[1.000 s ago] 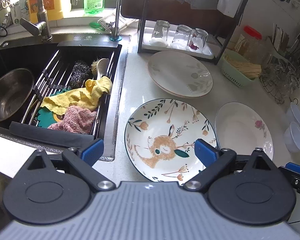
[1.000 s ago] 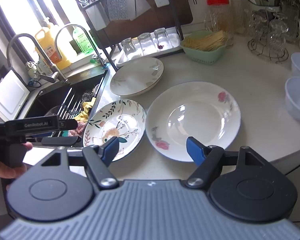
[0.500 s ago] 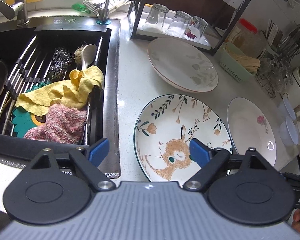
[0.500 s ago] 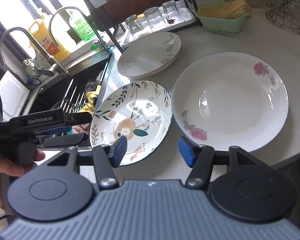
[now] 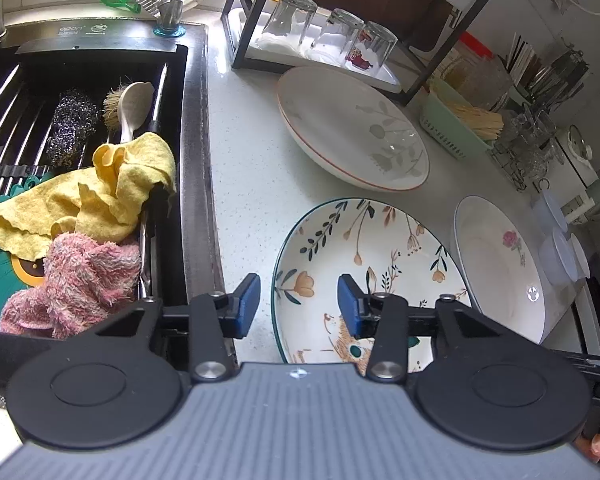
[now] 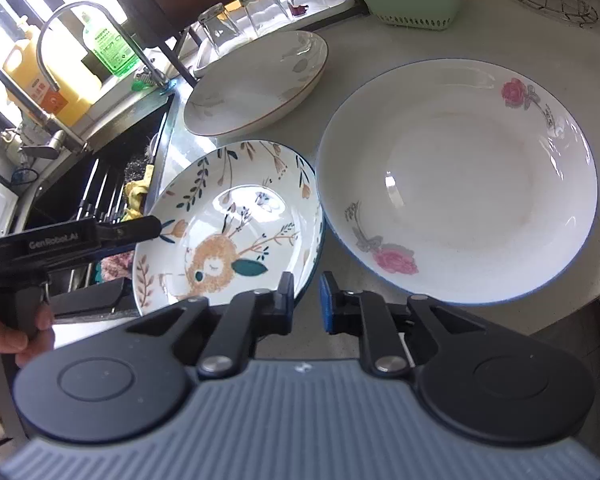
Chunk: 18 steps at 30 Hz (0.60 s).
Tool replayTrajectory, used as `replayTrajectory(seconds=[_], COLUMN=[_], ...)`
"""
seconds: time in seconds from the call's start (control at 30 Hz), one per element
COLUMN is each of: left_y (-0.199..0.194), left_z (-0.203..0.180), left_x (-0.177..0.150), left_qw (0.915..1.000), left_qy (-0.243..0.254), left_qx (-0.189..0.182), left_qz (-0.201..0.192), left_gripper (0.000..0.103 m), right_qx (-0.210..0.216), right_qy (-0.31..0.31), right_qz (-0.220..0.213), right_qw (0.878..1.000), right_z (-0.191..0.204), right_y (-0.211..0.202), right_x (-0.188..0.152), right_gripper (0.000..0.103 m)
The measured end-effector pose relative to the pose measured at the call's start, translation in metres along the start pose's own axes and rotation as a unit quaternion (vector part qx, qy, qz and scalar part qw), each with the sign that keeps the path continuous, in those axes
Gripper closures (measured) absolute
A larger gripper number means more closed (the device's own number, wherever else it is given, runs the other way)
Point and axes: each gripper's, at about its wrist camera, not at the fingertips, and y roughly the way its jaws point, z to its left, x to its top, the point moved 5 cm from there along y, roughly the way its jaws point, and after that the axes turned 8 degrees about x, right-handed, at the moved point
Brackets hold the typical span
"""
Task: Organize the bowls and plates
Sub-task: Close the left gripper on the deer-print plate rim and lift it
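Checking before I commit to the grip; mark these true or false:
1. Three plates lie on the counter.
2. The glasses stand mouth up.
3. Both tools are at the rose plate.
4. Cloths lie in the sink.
1. True: the deer plate, rose plate and leaf plate lie on the counter.
2. False: the glasses stand mouth down on the rack.
3. False: the left tool and right tool each have the deer plate's rim between closing jaws, on opposite sides.
4. True: yellow and pink cloths lie in the sink.
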Motion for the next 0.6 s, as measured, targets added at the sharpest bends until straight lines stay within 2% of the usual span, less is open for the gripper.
replayTrajectory(seconds=[0.23,0.43,0.6], left_y=[0.014,0.026,0.028], left_z=[-0.001,-0.003,-0.002], left_x=[0.009,0.012,0.016], left_qw=[0.9994,0.9986,0.998], left_qy=[0.019,0.036,0.043], left_qx=[-0.025,-0.03,-0.029], left_qz=[0.013,0.024,0.034], left_gripper=[0.068,0.068,0.068], right_qx=[-0.011,-0.005,0.012], right_qy=[0.045,0.06,0.086], right_qz=[-0.01,-0.022,-0.015], right_qw=[0.999,0.998,0.996], right_z=[-0.009,-0.01,-0.011], right_y=[0.013,0.022,0.021], right_x=[0.002,0.003,0.001], right_gripper=[0.089,0.09,0.089])
